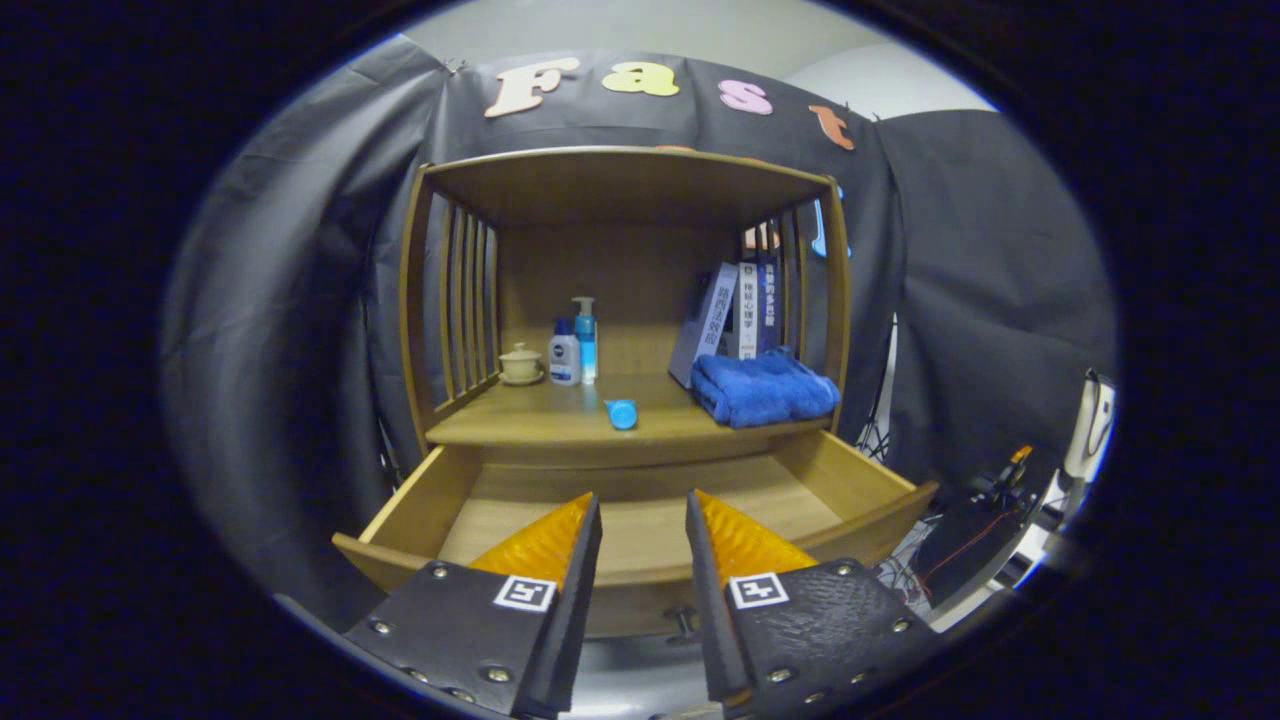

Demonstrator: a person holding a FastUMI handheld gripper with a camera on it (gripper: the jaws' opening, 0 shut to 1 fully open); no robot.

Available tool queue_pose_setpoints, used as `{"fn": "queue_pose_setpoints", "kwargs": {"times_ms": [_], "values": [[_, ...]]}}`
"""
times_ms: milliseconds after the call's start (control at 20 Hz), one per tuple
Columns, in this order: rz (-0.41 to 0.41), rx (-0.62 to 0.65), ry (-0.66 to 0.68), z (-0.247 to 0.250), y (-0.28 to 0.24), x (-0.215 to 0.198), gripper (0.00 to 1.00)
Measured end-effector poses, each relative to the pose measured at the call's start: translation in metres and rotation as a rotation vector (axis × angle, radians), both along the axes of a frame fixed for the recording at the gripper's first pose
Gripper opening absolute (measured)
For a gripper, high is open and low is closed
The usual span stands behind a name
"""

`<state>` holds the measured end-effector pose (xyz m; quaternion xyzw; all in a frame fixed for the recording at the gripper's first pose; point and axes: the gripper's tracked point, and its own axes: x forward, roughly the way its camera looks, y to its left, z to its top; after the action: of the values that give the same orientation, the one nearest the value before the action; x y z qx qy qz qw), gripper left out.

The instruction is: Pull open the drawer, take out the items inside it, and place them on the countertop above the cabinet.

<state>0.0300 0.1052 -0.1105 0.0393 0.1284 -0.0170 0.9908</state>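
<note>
A wooden cabinet has its drawer (pixel 420 505) pulled out toward me, and the part of the drawer floor I can see is bare wood. My gripper (pixel 643 505) hovers over the drawer's front edge, open, with nothing between its fingers. On the countertop (pixel 530 420) above the drawer lies a small blue item (pixel 622 413) on its side, just beyond the fingertips. The drawer's metal handle (pixel 683 622) shows below, between the fingers.
On the countertop stand a small lidded cup (pixel 520 364), a white bottle (pixel 565 358) and a blue pump bottle (pixel 586 338) at the back left. A folded blue towel (pixel 765 388) and leaning books (pixel 735 312) fill the right. Slatted side walls and a top shelf enclose the space.
</note>
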Motion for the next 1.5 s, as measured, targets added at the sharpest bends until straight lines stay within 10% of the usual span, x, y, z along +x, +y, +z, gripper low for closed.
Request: {"fn": "queue_pose_setpoints", "kwargs": {"times_ms": [550,700,950,1500], "values": [[0.03,0.048,0.071,-0.061,-0.015,-0.017,0.5],[0.03,0.03,0.087,-0.072,-0.021,-0.015,0.78],[0.095,0.033,0.106,-0.087,-0.011,-0.007,0.96],[0.158,0.069,0.103,-0.093,-0.006,-0.001,0.96]]}}
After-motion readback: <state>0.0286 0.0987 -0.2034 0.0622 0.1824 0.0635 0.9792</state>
